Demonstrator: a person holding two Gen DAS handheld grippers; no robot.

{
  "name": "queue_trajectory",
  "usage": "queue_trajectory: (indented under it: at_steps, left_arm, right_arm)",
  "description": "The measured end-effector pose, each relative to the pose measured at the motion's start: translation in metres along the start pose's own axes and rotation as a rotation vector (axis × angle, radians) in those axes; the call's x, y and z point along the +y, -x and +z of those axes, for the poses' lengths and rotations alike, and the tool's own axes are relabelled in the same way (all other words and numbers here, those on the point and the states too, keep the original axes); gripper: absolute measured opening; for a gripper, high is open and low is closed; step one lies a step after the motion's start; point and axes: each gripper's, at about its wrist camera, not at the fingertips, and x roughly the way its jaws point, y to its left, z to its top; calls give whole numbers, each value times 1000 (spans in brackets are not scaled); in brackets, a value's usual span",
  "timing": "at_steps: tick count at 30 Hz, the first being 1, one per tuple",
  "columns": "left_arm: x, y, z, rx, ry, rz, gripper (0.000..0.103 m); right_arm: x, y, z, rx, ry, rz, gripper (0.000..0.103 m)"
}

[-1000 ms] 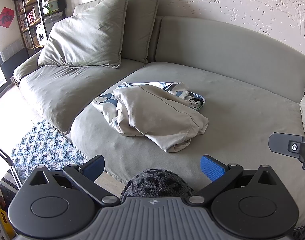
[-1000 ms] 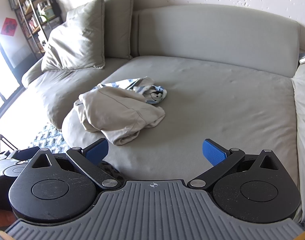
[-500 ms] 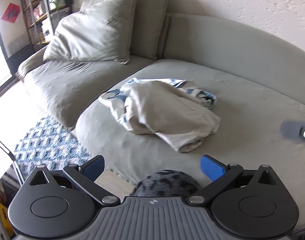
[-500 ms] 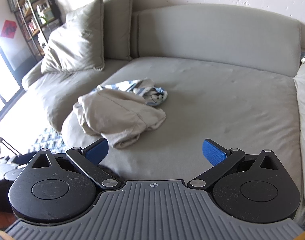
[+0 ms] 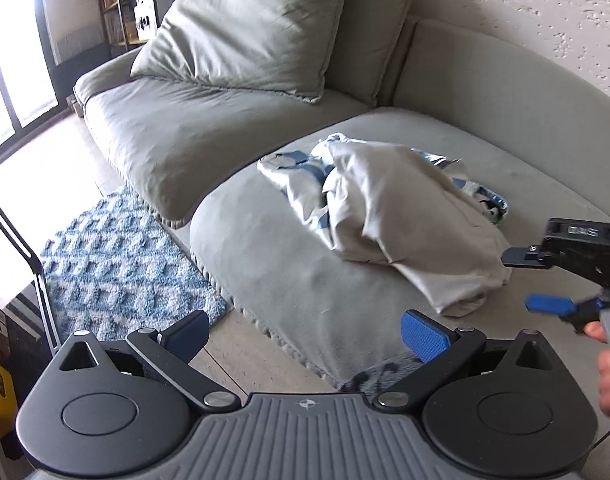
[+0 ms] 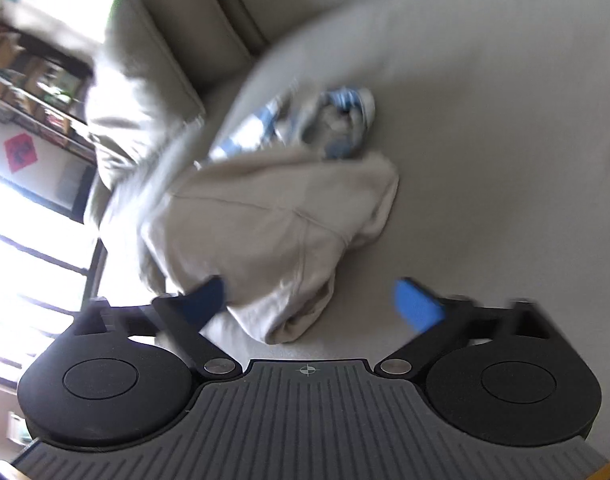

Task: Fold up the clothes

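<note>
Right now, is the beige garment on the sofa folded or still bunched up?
Bunched up. The beige garment lies crumpled over a blue-patterned cloth on the sofa, edges uneven.

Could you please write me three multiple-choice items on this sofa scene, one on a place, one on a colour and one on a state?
1. Where does the beige garment lie?
A. on the sofa seat
B. on the rug
C. on the bookshelf

2. What colour are the pads of the left claw?
A. red
B. blue
C. green

3. How is the right claw?
A. shut on a cushion
B. holding the garment aloft
C. open, its jaws having just been closing, with the garment's near end between them

Answers:
1 A, it rests crumpled on the grey seat.
2 B, both pads show blue.
3 C, a gap remains between pads and cloth.
</note>
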Motion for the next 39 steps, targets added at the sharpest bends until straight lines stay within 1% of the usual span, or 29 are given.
queue_trajectory:
  at_steps: [1,2,4,5,6,7,8,9,10,12,14,16,18,19,21,22,23,24,25,26,27,28,29,30,31,34,36,38,39]
  left_arm:
    - [2,-3,0,9,3,-1,102]
    - [3,-6,0,20,8,-6,102]
    - [4,-7,0,19,16,-20,102]
    - [1,-5,-1,10,11,-36,102]
    - [-1,-3,-1,1,5,-52,101]
    - [-3,-1,-1,-8,0,-69,101]
    - [-5,0,-2,-18,-6,-85,101]
    - [-8,2,-2,-27,-12,-102,100]
    - [-10,5,-3,-37,-17,-119,100]
    - [-17,15,-4,-83,-34,-167,100]
    - [-25,26,-4,-148,-59,-225,100]
    - [-29,37,-3,-192,-65,-280,100]
    - [-30,45,-2,-233,-27,-365,100]
    - [-30,49,-1,-254,-8,-407,100]
    - [-31,56,-1,-297,46,-494,100]
    - [-36,58,0,-292,54,-516,101]
    - [-41,60,1,-288,62,-537,101]
    - [-46,62,2,-282,65,-556,102]
    - [-54,63,1,-272,31,-554,102]
    - [-62,64,0,-262,-4,-552,102]
    - [-70,65,-1,-251,-39,-550,102]
    - [-79,65,-1,-241,-73,-548,102]
    - [-87,66,-2,-231,-108,-545,102]
    - [-96,67,-4,-228,-145,-544,102]
    - [-100,66,-10,-222,-167,-552,102]
    - [-126,65,-13,-199,-212,-577,102]
    - [-138,61,-18,-156,-238,-581,101]
    - [-154,56,-20,-118,-262,-565,94]
    - [-161,53,-21,-100,-272,-557,87]
  right_arm:
    - [-1,-10,2,-2,-8,-19,70]
    - [-2,-20,4,-9,-7,-37,71]
    - [-7,-38,10,15,-63,-55,71]
    - [-11,-44,12,29,-114,-14,71]
    - [-16,-49,13,43,-167,29,68]
    - [-17,-53,15,46,-194,86,60]
    - [-15,-55,14,32,-206,122,40]
    - [-10,-54,13,6,-187,106,12]
    - [0,-53,13,-21,-134,88,10]
    - [21,-41,11,-81,-28,55,7]
    - [40,-12,14,-183,48,75,6]
    - [55,34,23,-327,89,111,5]
    - [67,97,31,-518,145,115,5]
    - [73,135,30,-643,187,97,5]
    - [88,203,18,-866,346,26,6]
    - [94,219,12,-872,430,-37,7]
    - [99,235,5,-869,514,-101,10]
    - [104,250,-1,-864,598,-166,23]
    - [101,249,-6,-751,626,-214,35]
    - [96,246,-12,-631,647,-259,65]
    - [87,238,-20,-481,645,-275,76]
    - [73,231,-32,-344,639,-271,74]
    - [59,226,-46,-251,630,-271,72]
    - [44,224,-60,-201,607,-276,73]
    - [30,225,-71,-181,571,-289,73]
    - [-13,231,-83,-195,427,-331,73]
    - [-40,241,-85,-233,314,-320,74]
    - [-64,257,-81,-287,212,-314,74]
    - [-74,261,-80,-325,163,-314,72]
